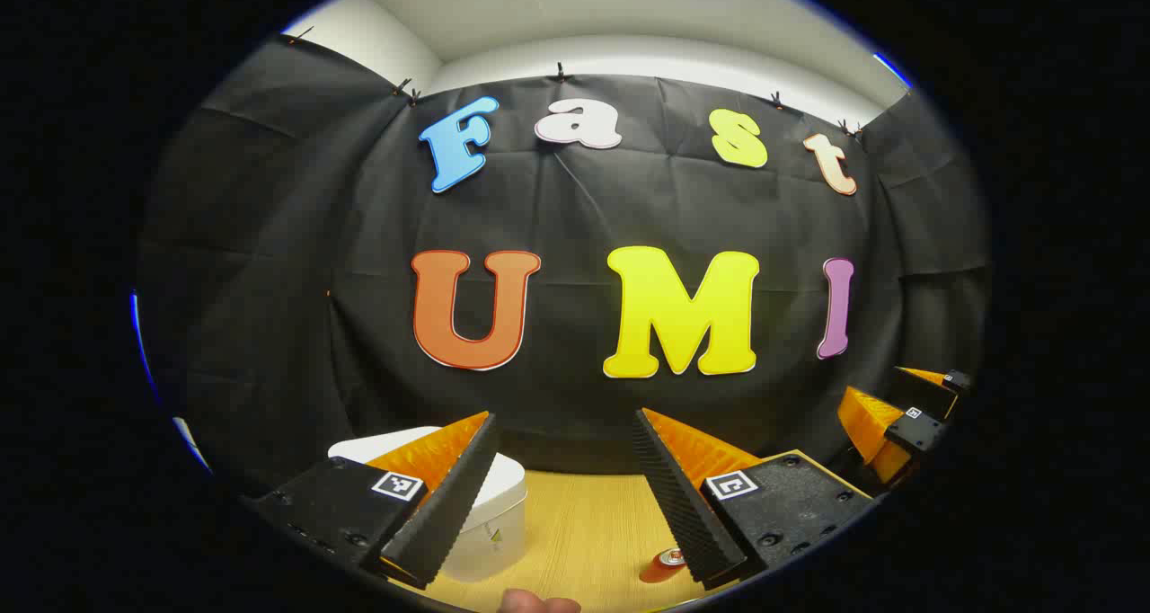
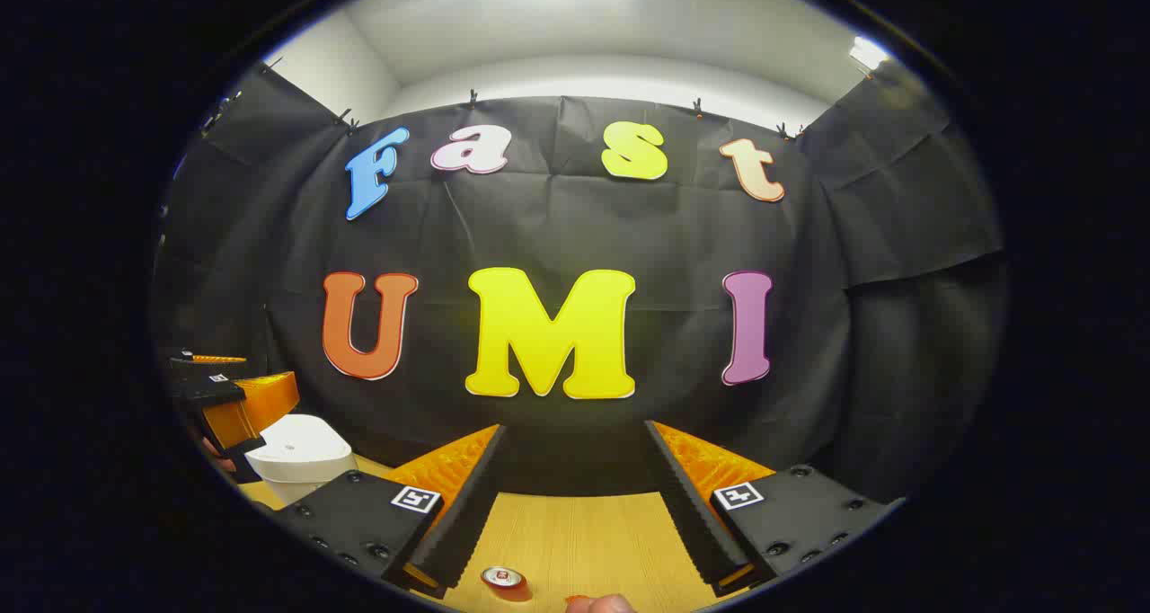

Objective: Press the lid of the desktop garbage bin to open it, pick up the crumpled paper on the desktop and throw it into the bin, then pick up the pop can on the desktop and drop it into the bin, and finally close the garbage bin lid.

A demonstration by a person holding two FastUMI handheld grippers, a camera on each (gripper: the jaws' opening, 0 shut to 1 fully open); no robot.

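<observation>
The white desktop bin [image 1: 490, 514] stands on the wooden desk behind my left finger, its lid down. My left gripper [image 1: 564, 492] is open and held above the desk, nothing between its fingers. The red pop can [image 1: 665, 564] stands upright low at the right, partly hidden by my right finger. In the right gripper view my right gripper [image 2: 575, 501] is open and empty, and the pop can [image 2: 503, 580] shows its top just below my left finger. The bin [image 2: 301, 456] sits far left, with the other gripper [image 2: 225, 397] beside it. The other gripper [image 1: 898, 424] also shows at the left gripper view's right edge.
The wooden desk [image 1: 584, 532] runs back to the black cloth wall close behind. A fingertip [image 1: 537, 603] pokes in at the bottom edge of the left gripper view, and another fingertip [image 2: 600, 604] at the bottom of the right gripper view.
</observation>
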